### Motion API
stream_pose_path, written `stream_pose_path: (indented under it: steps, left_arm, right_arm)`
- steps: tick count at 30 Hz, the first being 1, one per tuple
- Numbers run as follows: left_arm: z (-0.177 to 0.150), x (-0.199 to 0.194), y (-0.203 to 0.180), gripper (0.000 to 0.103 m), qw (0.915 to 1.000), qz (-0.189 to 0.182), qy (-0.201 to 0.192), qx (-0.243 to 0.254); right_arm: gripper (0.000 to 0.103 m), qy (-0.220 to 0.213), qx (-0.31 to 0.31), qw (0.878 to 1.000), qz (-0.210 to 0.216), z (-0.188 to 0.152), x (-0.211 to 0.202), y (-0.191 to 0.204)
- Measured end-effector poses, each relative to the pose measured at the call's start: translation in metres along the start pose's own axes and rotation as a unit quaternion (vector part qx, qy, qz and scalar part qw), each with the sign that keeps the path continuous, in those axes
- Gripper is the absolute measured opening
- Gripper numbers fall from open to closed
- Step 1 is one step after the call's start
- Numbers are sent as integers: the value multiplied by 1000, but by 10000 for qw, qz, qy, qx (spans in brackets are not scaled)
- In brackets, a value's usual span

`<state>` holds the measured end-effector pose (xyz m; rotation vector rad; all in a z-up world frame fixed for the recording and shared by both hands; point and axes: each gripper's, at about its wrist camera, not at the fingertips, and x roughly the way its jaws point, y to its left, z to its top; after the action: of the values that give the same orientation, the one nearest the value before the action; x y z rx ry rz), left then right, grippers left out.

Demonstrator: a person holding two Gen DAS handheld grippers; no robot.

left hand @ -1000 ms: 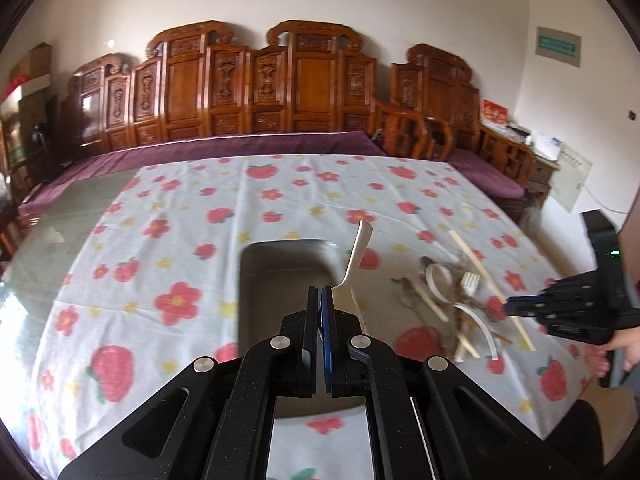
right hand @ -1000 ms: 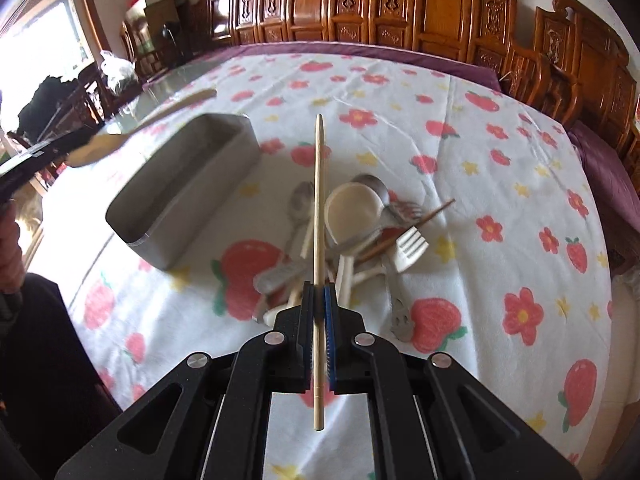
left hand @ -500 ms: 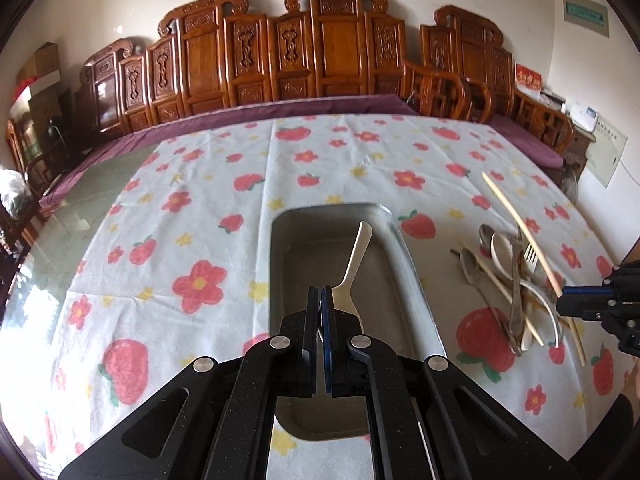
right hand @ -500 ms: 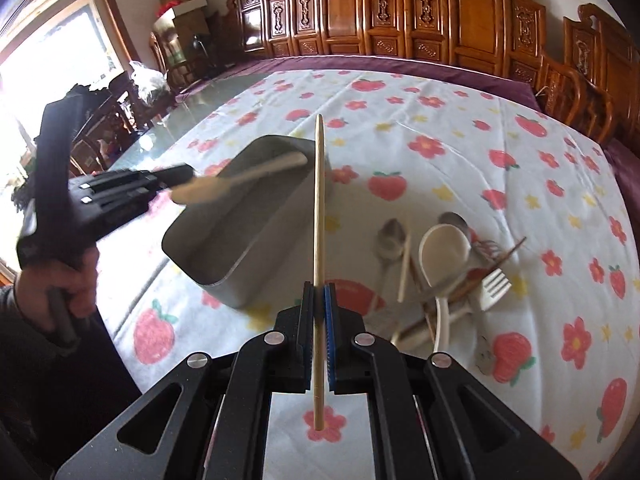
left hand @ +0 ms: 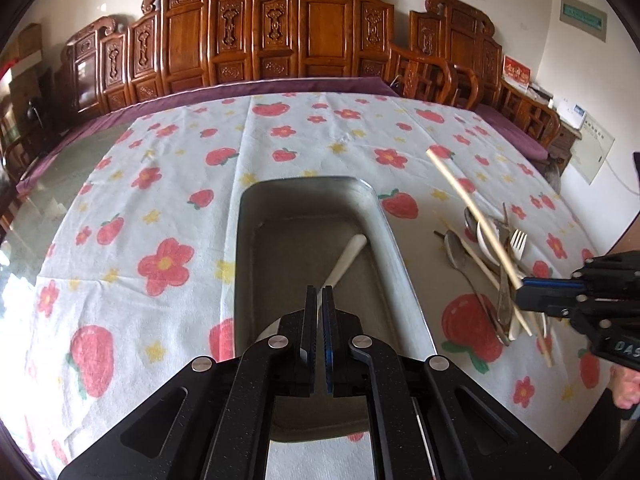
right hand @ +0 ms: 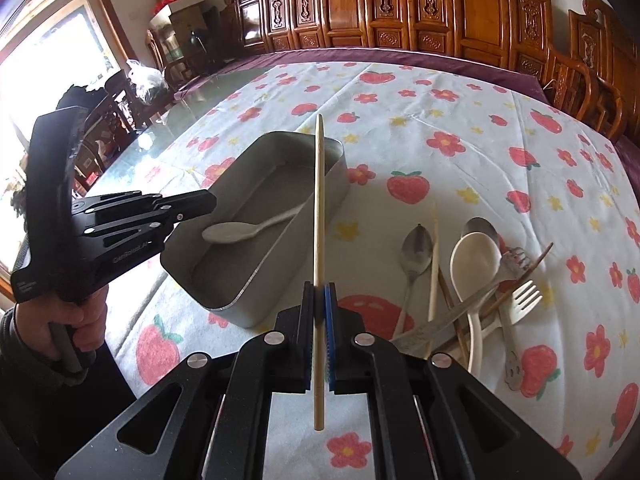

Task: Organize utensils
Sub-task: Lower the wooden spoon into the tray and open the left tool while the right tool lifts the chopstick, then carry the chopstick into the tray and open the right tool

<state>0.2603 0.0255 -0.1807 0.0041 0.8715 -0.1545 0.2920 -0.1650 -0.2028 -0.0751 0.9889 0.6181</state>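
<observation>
A grey metal tray (left hand: 404, 280) (right hand: 256, 280) lies on the flowered tablecloth. A white spoon (left hand: 346, 260) (right hand: 248, 230) lies inside it. My left gripper (left hand: 319, 300) (right hand: 200, 202) hovers over the tray's near end, its jaws slightly apart with nothing between them. My right gripper (right hand: 319, 296) (left hand: 520, 290) is shut on a light wooden chopstick (right hand: 319, 208) (left hand: 472, 208), held above the cloth between the tray and the utensil pile. The pile (right hand: 472, 280) (left hand: 496, 256) holds metal spoons, a white spoon, forks and chopsticks.
Carved wooden chairs (left hand: 304, 36) line the far side of the table. The bare glass tabletop (left hand: 36, 208) shows left of the cloth. A person's hand (right hand: 76, 320) holds the left gripper.
The left gripper opened a little and let the white spoon drop into the tray. The right gripper carried the chopstick left, closer to the tray.
</observation>
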Motion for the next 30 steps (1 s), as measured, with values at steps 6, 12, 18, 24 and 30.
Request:
stream_pose_path:
  steps: [6,12,18,24,30]
  left_arm:
    - [3,-19,15,2,9997,-40,-211,-129]
    - [5,-36,37,4,9990,50,-404,-191]
    - [7,-46,56,14,9980,115,-524,-322]
    - [6,-46,68,15,9975,104,-524,-467]
    - [5,-45,69,15,9974,98,-525,-480]
  right_arm:
    - [7,-59,130,9999,64,13,9,16]
    - [7,-89,293,9994,144,34,28,34]
    - [7,-92,489,9987,138,53,51,46]
    - [7,-17,571,9984,51,60,74,56]
    - [7,136,613,9980,-71,51,91,61]
